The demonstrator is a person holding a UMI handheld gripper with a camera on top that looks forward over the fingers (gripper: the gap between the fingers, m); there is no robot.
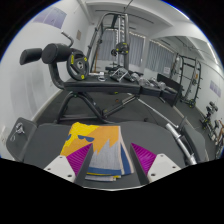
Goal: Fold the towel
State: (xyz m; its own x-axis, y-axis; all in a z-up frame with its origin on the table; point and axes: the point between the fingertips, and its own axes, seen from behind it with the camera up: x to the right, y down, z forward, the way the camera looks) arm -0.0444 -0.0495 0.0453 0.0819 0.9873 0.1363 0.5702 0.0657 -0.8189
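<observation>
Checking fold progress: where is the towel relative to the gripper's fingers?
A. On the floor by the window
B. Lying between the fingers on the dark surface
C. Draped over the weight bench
B: the colourful towel lies on the dark surface between the open gripper fingers.

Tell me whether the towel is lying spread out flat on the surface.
No. The towel is bunched into a folded stack between the fingers of the gripper, its yellow, white and blue layers overlapping.

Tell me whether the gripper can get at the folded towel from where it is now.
Probably yes. The folded towel lies flat on the dark bench surface just ahead of the open gripper, its near edge between the fingers, and nothing is in the way.
</observation>
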